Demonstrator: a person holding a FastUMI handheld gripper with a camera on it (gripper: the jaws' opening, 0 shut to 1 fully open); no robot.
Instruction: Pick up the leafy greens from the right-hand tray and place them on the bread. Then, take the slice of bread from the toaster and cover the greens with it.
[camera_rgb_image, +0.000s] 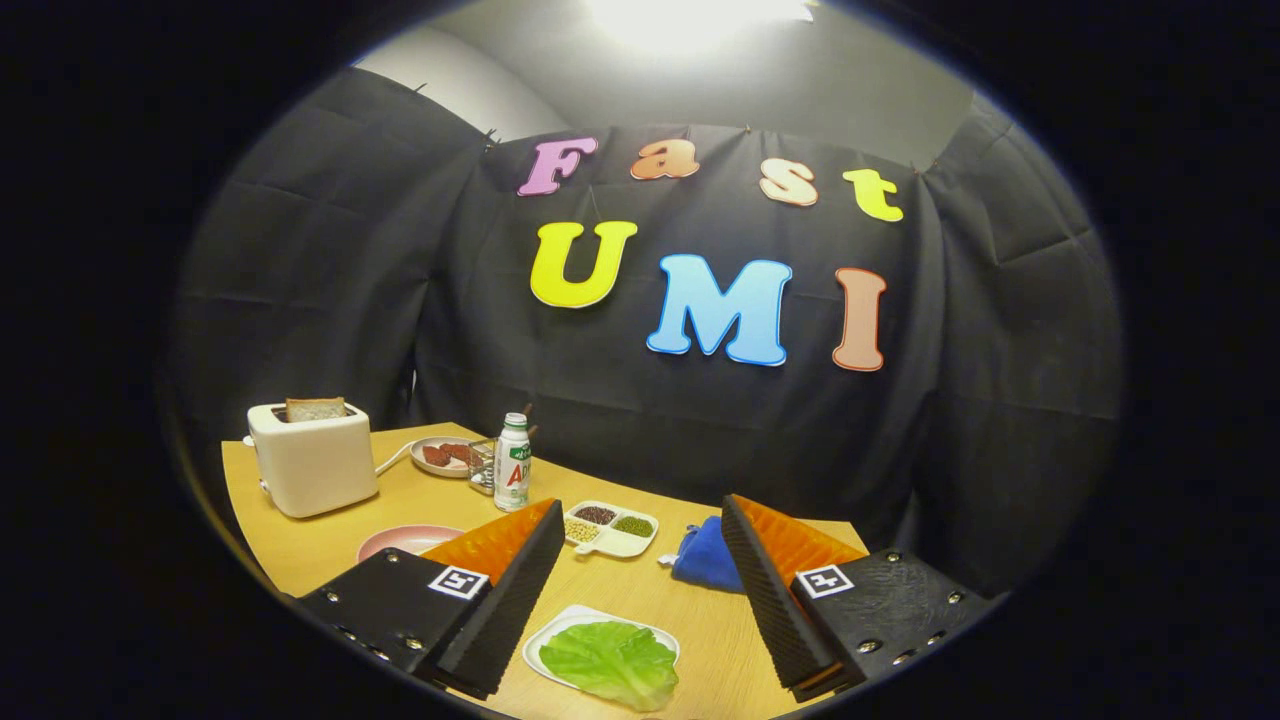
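Note:
A green lettuce leaf lies on a white tray on the wooden table, low between my two fingers. My gripper hangs open above it, with nothing between the fingers. A cream toaster stands at the far left of the table with a slice of bread sticking up out of its slot. A pink plate lies just left of my left finger, which hides most of it; I cannot see what is on it.
A small bottle stands mid-table beside a plate with red pieces. A white divided dish of beans sits beyond the fingers. A blue cloth lies by the right finger. The table's wooden top ends at the black wall.

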